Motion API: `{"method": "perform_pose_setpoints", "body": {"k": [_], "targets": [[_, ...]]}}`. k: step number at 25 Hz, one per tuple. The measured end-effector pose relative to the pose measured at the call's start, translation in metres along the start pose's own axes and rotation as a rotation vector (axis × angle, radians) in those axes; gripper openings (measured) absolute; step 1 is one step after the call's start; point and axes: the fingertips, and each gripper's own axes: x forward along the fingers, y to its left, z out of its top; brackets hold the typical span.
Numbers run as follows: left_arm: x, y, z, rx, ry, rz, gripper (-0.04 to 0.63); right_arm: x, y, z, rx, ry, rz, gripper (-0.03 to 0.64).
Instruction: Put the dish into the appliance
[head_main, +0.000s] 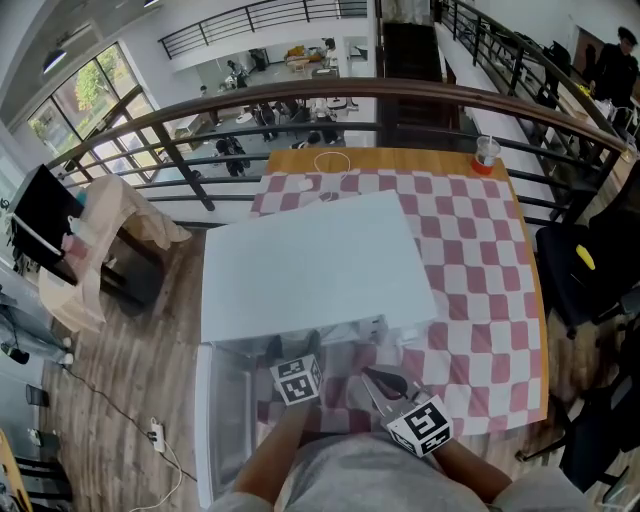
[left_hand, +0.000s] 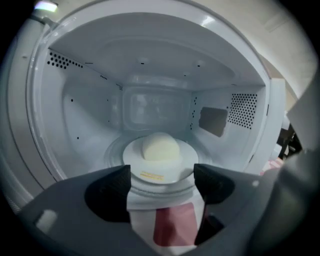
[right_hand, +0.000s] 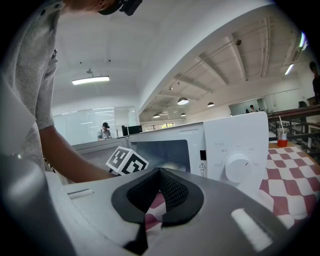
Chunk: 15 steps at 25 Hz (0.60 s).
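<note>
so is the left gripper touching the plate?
Cannot tell. In the left gripper view the left gripper has wide-set pads that overlap the plate at both sides; neither gap nor contact shows plainly.

- Red-and-white checked cloth (head_main: 470, 260) covers the wooden tabletop (head_main: 400, 158).
- Clear plastic cup with red base (head_main: 486, 153) stands at the far right corner.
- Dark metal railing (head_main: 300, 92) runs beyond the table.
</note>
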Motion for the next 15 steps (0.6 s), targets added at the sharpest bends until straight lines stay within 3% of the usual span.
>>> {"method": "perform_pose_setpoints", "body": {"k": [15], "targets": [[0.023, -0.004, 0.013, 0.038, 0.036, -0.065, 0.362, 0.002, 0.002, -0.001, 0.000, 0.007, 0.003, -0.002]]}}
